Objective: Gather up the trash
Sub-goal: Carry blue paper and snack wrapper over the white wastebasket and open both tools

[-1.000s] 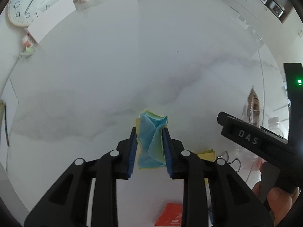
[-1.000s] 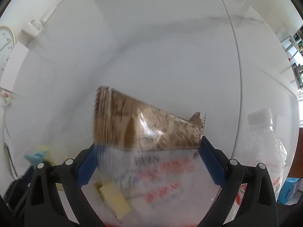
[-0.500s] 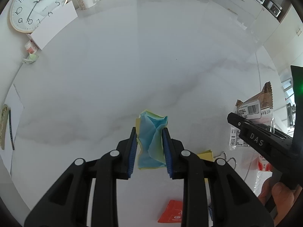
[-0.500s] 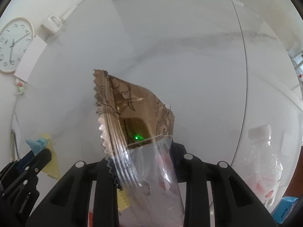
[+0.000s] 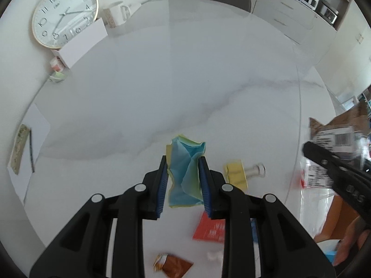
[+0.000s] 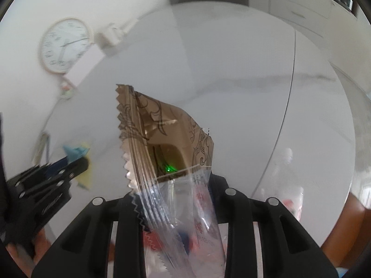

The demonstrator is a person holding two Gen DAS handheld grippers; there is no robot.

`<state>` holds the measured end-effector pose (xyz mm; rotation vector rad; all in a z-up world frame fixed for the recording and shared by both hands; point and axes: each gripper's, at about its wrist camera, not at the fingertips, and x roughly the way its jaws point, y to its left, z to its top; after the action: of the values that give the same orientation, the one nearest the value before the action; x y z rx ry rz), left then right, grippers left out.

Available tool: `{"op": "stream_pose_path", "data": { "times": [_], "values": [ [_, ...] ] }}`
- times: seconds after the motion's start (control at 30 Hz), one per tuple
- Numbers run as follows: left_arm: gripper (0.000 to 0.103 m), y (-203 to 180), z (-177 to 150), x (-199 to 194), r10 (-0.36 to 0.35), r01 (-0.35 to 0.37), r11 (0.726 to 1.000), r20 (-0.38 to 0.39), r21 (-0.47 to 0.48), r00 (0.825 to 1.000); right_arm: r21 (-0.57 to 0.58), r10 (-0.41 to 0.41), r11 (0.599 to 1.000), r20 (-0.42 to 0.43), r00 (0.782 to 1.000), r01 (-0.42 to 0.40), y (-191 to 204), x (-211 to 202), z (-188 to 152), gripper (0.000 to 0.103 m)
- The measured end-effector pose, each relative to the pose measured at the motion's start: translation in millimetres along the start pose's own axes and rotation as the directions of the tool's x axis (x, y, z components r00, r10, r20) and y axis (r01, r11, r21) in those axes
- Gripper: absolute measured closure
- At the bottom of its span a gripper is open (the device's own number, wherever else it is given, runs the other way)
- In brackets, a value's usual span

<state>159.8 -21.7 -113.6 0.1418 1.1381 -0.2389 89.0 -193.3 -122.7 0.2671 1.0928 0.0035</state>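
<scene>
In the left wrist view, the crumpled paper (image 5: 185, 173) is a creased wad of light blue and pale yellow sheets, its folds pinched upright. The left hand-held gripper (image 5: 183, 180) has its two blue-padded fingers (image 5: 163, 185) pressed against the wad's sides, closed on it above the white marbled table (image 5: 162, 92). At 3 o'clock from the wad a yellow binder clip (image 5: 236, 173) lies on the table; at 5 o'clock a red packet (image 5: 209, 228) lies flat, and at 6 o'clock, a brown snack packet (image 5: 172, 265). At the far 3 o'clock edge the right hand-held gripper (image 5: 329, 162) carries a wrapper (image 5: 336, 134) with a barcode label. A wall clock (image 5: 63, 15) leans at 10 o'clock.

In the right wrist view, the wrapper (image 6: 167, 143) is a brown and gold patterned bag with zigzag-cut edges and a clear lower half with red print. The right hand-held gripper (image 6: 176, 185) is nearly closed, clamping the clear part, so the brown end sticks up toward 12 o'clock. At 9 o'clock the left hand-held gripper (image 6: 67, 162) grips the blue and yellow paper (image 6: 77, 153).
</scene>
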Motion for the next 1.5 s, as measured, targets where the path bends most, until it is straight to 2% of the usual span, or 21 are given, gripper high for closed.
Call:
{"op": "stream_pose_path", "data": {
  "times": [0.13, 0.2, 0.27, 0.43, 0.53, 0.67, 0.8, 1.03, 1.07, 1.13, 1.3, 1.5],
  "values": [
    [0.077, -1.9, -29.5, -32.2, 0.003, -0.003, 1.000, 0.014, 0.023, 1.000, -0.073, 0.033, 0.997, -0.003, 0.999, -0.033, -7.9, -47.1, -40.8, 0.073],
    [0.077, -6.7, -51.9, -48.8, 0.012, -0.013, 0.999, 0.022, 0.048, 1.000, -0.092, 0.047, 0.995, -0.020, 0.999, -0.049, -9.2, -56.9, -50.6, 0.072],
    [0.077, -14.0, -77.3, -64.7, 0.018, -0.019, 0.997, 0.018, 0.074, 1.000, -0.113, 0.055, 0.992, -0.043, 0.998, -0.059, -15.3, -73.5, -74.8, 0.071],
    [0.077, -29.7, -141.1, -87.0, -0.005, 0.009, 0.998, -0.053, 0.065, 0.999, -0.153, 0.075, 0.984, -0.115, 0.991, -0.093, -34.8, -100.3, -131.6, 0.071],
    [0.077, -45.1, -180.7, -95.5, -0.022, 0.027, 0.999, -0.098, 0.046, 0.995, -0.195, 0.101, 0.971, -0.180, 0.979, -0.136, -42.4, -109.8, -174.0, 0.070],
    [0.077, -67.2, -225.8, -103.7, -0.043, 0.047, 0.999, -0.132, 0.025, 0.990, -0.277, 0.117, 0.941, -0.268, 0.956, -0.193, -45.5, -109.4, -221.9, 0.069],
    [0.077, -83.4, -252.3, -106.8, -0.043, 0.048, 0.998, -0.153, 0.029, 0.987, -0.353, 0.103, 0.907, -0.345, 0.933, -0.231, -50.2, -97.4, -266.0, 0.069],
    [0.077, -101.0, -280.8, -105.0, -0.040, 0.048, 0.998, -0.180, 0.043, 0.983, -0.401, 0.089, 0.869, -0.449, 0.889, -0.289, -57.2, -33.8, -321.5, 0.068],
    [0.077, -102.7, -285.1, -103.6, -0.039, 0.048, 0.998, -0.188, 0.044, 0.981, -0.412, 0.075, 0.865, -0.459, 0.885, -0.287, -56.2, -26.3, -325.8, 0.066],
    [0.077, -104.9, -291.2, -100.4, -0.039, 0.049, 0.998, -0.200, 0.047, 0.979, -0.433, 0.060, 0.852, -0.479, 0.876, -0.295, -54.7, -14.3, -333.9, 0.051],
    [0.077, -109.0, -305.3, -91.3, -0.046, 0.060, 0.997, -0.230, 0.057, 0.972, -0.446, 0.042, 0.850, -0.473, 0.880, -0.280, -51.4, -11.1, -340.3, 0.023],
    [0.077, -115.8, -316.8, -80.5, -0.067, 0.088, 0.994, -0.257, 0.071, 0.964, -0.392, 0.056, 0.887, -0.435, 0.899, -0.245, -63.3, -31.0, -329.7, 0.019]
  ]
}}
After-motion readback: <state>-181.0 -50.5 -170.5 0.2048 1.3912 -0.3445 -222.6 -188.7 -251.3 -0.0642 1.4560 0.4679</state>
